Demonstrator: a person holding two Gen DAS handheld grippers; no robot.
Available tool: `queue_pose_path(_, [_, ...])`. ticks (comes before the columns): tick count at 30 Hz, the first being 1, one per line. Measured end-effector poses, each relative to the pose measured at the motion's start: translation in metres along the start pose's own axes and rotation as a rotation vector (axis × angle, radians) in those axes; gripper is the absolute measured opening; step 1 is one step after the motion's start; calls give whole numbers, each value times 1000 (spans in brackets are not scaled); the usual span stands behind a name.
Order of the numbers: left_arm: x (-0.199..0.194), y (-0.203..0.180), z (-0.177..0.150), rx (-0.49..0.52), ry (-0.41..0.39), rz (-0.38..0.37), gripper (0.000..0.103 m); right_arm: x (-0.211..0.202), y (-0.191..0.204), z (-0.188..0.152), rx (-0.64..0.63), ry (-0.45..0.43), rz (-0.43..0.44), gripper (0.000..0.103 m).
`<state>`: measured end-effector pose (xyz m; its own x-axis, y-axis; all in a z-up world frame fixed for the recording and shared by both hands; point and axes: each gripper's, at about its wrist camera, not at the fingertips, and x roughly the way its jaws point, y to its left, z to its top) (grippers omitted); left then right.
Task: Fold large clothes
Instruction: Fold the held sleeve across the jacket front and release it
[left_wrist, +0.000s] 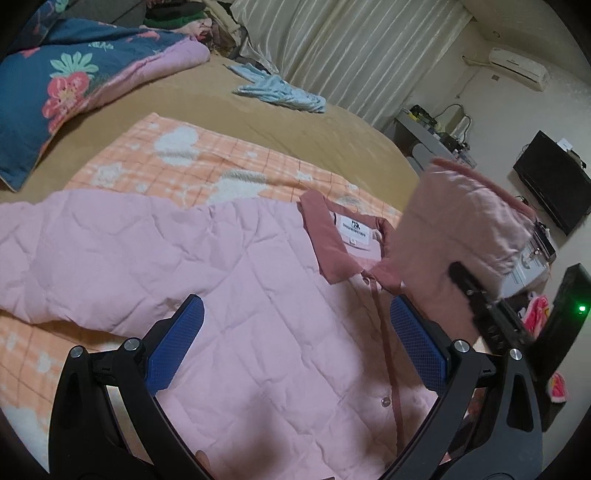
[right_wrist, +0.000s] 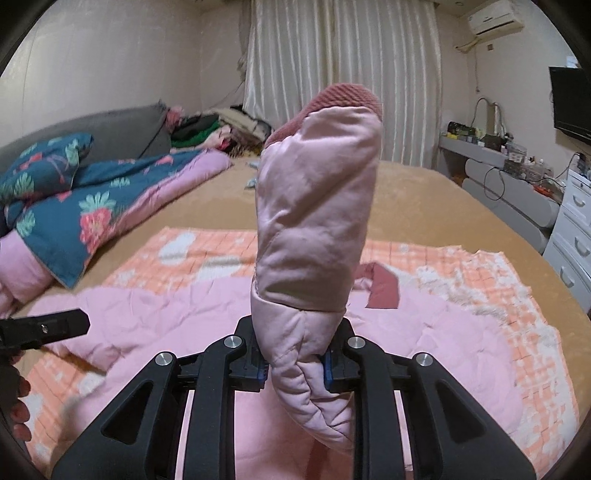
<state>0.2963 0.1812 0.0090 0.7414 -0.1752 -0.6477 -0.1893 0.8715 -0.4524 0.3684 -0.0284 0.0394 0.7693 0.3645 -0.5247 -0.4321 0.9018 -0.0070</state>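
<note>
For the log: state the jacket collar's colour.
Dusty rose collar, darker than the pale pink jacket; left wrist view.

Dim, flat indoor light; soft shadows; heavy fisheye bending, dark corners; lifted sleeve (left_wrist: 461, 229) motion-blurred.

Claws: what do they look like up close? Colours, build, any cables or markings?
Both are the same build. Left claw: black linkage arms with cut-out slots, silver round pivot bolts, two blue pads with a fine grid texture. Right claw: same black arms and silver bolts, with only slivers of blue showing. No cables or markings visible. A bare hand shows at one edge, no sleeve.
</note>
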Motion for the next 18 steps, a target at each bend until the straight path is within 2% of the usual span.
queue_pose_path(6, [5, 4, -5, -24, 12, -66, 95, 23, 20, -18, -28, 65, 27, 29])
queue_pose_path(10, [8, 11, -5, -91, 37, -145, 95, 37, 35, -31, -50, 122, 59, 35])
queue_pose_path(15, [10, 14, -6, -122, 47, -180, 95, 42, 55, -47, -80, 170, 131, 54])
queue_pose_path(18, [16, 17, -9, -149, 80, -233, 95, 40, 67, -54, -119, 199, 167, 65])
